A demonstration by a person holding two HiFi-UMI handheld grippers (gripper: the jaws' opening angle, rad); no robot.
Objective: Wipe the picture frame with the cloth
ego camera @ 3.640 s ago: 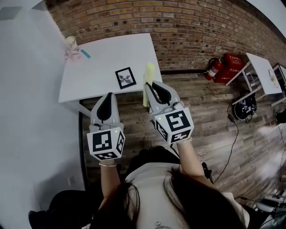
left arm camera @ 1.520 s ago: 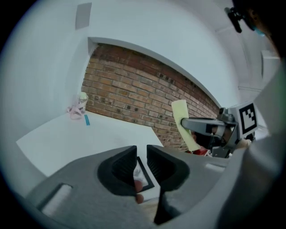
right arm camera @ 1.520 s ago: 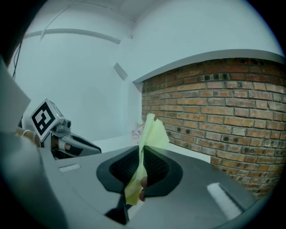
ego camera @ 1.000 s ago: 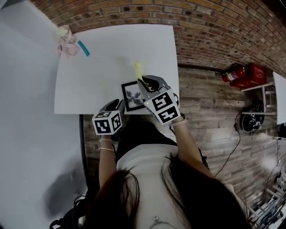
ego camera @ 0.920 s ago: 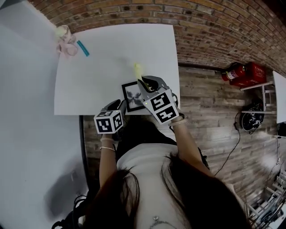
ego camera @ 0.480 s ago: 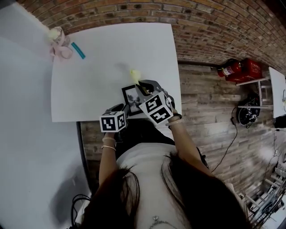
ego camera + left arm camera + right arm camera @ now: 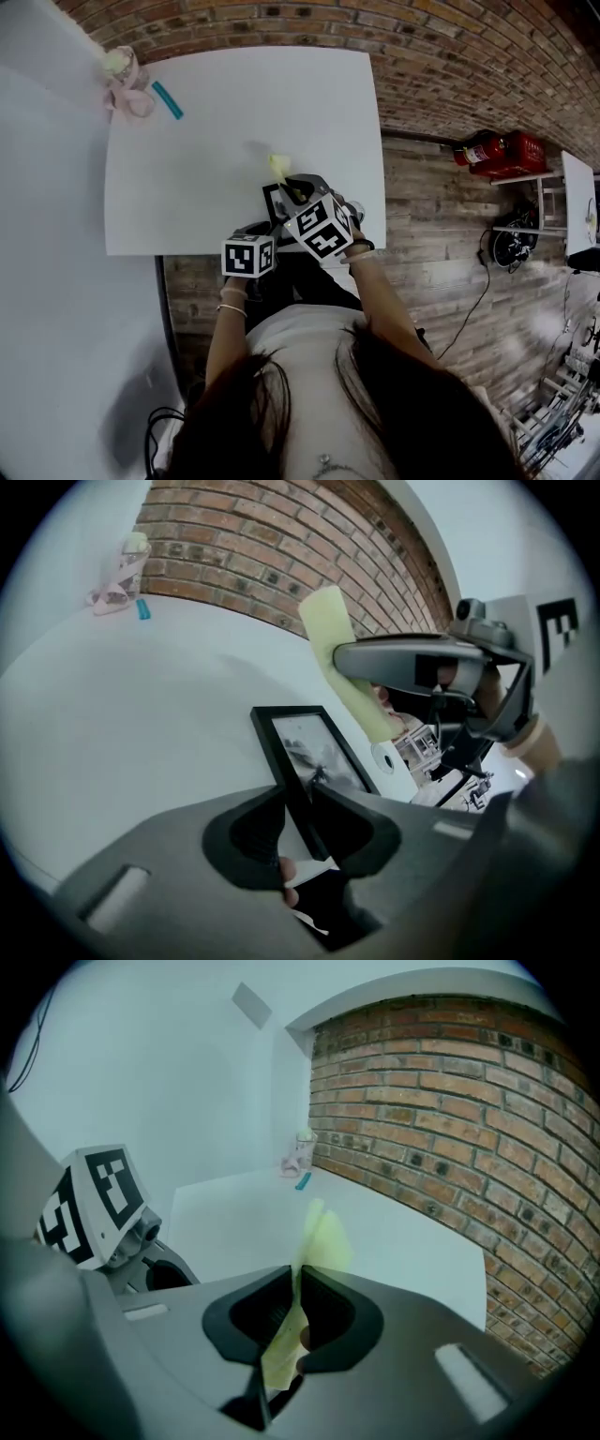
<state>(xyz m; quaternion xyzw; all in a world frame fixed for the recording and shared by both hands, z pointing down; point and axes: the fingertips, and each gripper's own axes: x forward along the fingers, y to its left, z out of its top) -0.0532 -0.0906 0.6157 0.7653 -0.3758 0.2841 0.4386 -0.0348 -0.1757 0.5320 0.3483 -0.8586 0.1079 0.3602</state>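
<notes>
We are at the very start of the job. The frame (image 7: 314, 752) sits at the near edge of the surface (image 7: 206, 141), a little right of its middle, and no wiping shows yet.

The right gripper (image 7: 294, 1271) is pressed together on the cloth (image 7: 322, 1234), a pale yellow strip whose free end sticks up past the jaws. In the left gripper view the cloth hangs over the frame's far right corner. We judge it clear of the glass, though contact there is hard to rule out.

The left gripper (image 7: 300, 791) has its jaws a little spread, with the frame's near left border showing in the gap between them. We cannot make out whether the pads bear on that border; we read it as straddling, not clamping.

As we judge it, all of the task is left: steady the frame, lay the cloth on the glass, then rub across it and round the black border.

The only container on the surface is a small cup (image 7: 115, 64) at the far left corner. It sits by a pink thing (image 7: 129, 98), with a teal stick (image 7: 169, 99) just beside. The cup is too small for us to tell what it holds. On the floor at the right a red box (image 7: 525, 150) stands beside a fire extinguisher (image 7: 476, 150); we cannot see what the box holds.
</notes>
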